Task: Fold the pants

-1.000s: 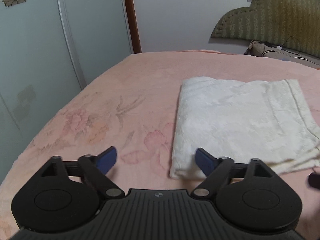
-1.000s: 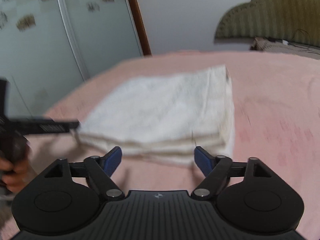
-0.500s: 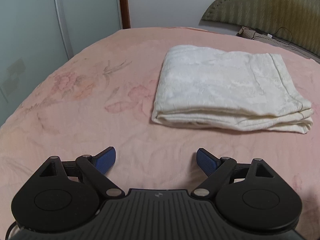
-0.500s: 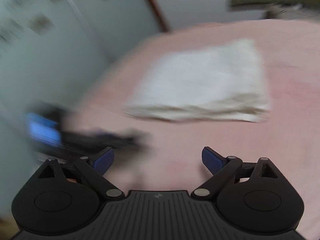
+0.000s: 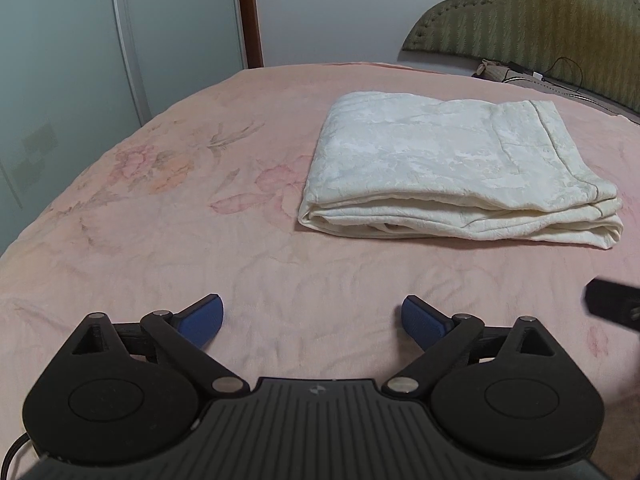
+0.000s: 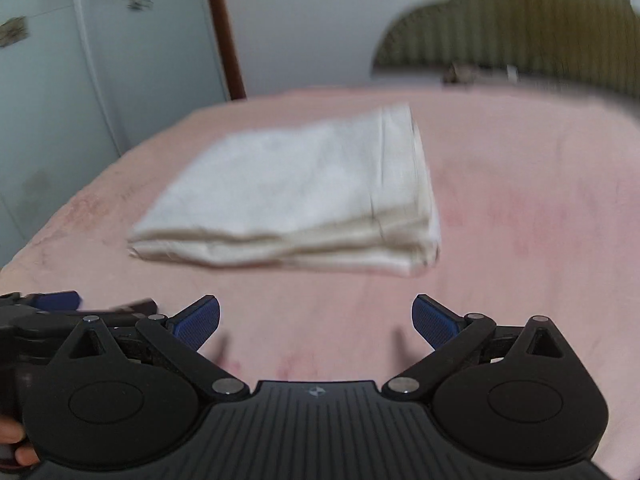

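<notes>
The cream pants (image 5: 452,168) lie folded into a flat rectangular stack on the pink bedspread (image 5: 180,216). My left gripper (image 5: 312,318) is open and empty, held over the bedspread short of the stack's near edge. My right gripper (image 6: 316,320) is open and empty, also short of the pants (image 6: 304,196), which look blurred in the right wrist view. The left gripper shows at the left edge of the right wrist view (image 6: 56,304).
Pale sliding wardrobe doors (image 5: 80,60) stand to the left of the bed. A green padded headboard (image 5: 540,12) and a cable (image 5: 560,76) are at the back right. The bed edge curves off at the left.
Both grippers have pulled back from the folded pants, which now lie farther ahead. The stack has not changed shape.
</notes>
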Motion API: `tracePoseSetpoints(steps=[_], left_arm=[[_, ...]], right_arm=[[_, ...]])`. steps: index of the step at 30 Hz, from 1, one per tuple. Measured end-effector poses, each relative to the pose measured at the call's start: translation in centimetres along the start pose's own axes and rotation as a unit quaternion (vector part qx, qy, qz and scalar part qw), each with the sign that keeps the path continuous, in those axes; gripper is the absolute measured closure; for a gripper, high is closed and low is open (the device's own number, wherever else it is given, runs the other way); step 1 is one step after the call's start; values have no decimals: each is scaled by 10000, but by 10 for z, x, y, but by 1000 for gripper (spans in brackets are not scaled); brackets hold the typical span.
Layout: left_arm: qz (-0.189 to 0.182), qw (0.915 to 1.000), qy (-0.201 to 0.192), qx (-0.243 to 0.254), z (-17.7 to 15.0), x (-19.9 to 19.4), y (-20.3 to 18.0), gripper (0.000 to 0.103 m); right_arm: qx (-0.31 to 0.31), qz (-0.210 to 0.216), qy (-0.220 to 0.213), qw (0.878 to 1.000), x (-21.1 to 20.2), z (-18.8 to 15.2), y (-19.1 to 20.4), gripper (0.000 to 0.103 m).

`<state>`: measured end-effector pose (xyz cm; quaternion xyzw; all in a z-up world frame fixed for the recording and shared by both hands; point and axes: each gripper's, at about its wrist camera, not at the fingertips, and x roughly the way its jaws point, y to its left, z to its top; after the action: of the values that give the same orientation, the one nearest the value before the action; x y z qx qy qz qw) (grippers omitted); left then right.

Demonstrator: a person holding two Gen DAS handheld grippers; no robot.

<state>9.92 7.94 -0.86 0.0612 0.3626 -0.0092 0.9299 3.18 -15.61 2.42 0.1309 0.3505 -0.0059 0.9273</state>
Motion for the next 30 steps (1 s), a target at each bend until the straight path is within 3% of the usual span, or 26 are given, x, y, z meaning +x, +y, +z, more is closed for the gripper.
tracePoseSetpoints(steps=[3,17,26,30], left_arm=[[-13,10000,-19,-18,-1,-1,1,4],[2,9998,-158,-118,-9,1,2,0],[-377,9988,-318,15,-13,-6,5,1],[-290,9990,-270,185,-15,-5,-1,0]], right_arm=[[194,-72,87,9997,6,-7,-11,0],[-244,-317,-113,9991,19,-24,-13,0],[-230,-264,-158,9993,18,-26,-13,0],[-808,-519,-13,9954,20,-29,1,0]])
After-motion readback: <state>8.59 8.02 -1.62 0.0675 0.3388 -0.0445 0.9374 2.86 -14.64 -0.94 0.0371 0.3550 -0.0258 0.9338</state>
